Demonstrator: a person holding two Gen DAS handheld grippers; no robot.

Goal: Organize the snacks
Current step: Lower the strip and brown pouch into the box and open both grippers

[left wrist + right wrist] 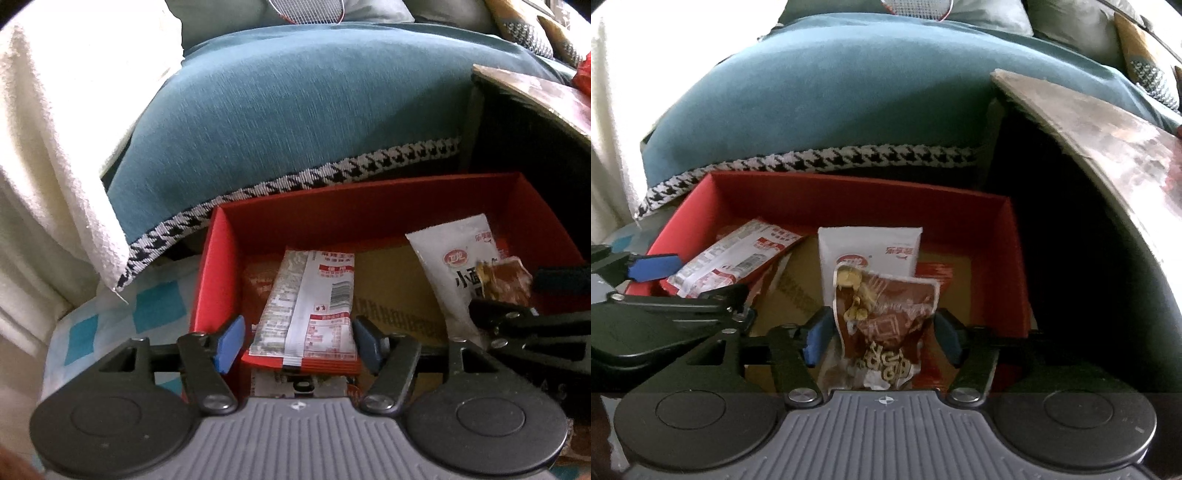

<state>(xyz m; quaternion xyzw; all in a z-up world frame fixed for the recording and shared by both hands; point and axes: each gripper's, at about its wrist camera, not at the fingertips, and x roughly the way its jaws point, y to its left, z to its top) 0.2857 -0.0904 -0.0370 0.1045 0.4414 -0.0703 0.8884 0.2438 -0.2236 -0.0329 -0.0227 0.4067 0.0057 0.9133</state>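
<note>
Two grippers over one red box [218, 266], which fills the lower centre of both views.

Left gripper [300, 343]: blue-padded fingers [229, 341] spread on either side of a red-and-white snack packet [314, 306]; whether the pads touch it cannot be told. The packet lies tilted over the box's near wall, barcode side up.

Right gripper [882, 338]: fingers [817, 338] set wide beside a brown snack pouch [886, 317], which stands between them over the near edge of the box; contact cannot be told.

White snack pouch [868, 247]: upright in the box, just behind the brown pouch, red logo facing out.

Box floor: tan cardboard sheet [801, 295] with printed lettering, plus a further red wrapper at lower right of it.

Surroundings: teal fabric cover [295, 110] with houndstooth trim [369, 166] behind the box, upper half of both frames; white textured towel [48, 147] at left; blue-and-white checked cloth [110, 321] under the box at lower left; cardboard flap [1089, 122] at upper right, dark hollow beneath it.
</note>
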